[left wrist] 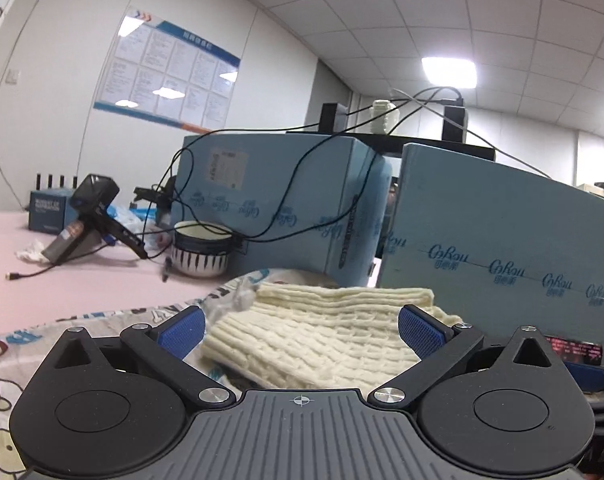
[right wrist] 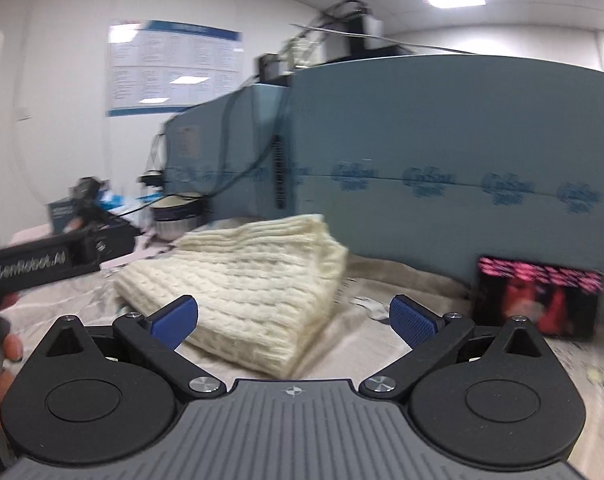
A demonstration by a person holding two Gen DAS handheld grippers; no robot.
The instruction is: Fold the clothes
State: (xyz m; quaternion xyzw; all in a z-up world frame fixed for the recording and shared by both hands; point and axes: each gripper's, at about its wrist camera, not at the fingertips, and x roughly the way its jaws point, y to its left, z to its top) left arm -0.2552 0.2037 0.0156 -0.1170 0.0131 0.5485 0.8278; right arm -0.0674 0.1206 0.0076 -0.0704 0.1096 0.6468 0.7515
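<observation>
A cream cable-knit sweater (left wrist: 318,332) lies folded in a thick stack on a printed cloth (left wrist: 17,360). My left gripper (left wrist: 302,326) is open just in front of it, blue pads wide apart, holding nothing. In the right wrist view the same sweater (right wrist: 245,280) lies ahead and slightly left. My right gripper (right wrist: 293,318) is open and empty, its left pad near the sweater's front edge. The left gripper's black body (right wrist: 33,264) shows at the left edge of the right wrist view, held by a hand.
Blue foam boards (left wrist: 502,248) stand right behind the sweater. A striped bowl (left wrist: 199,248), a black camera device (left wrist: 93,216), cables and a blue box (left wrist: 47,210) sit on the pink table at left. A pink-and-black card (right wrist: 538,296) leans against the board at right.
</observation>
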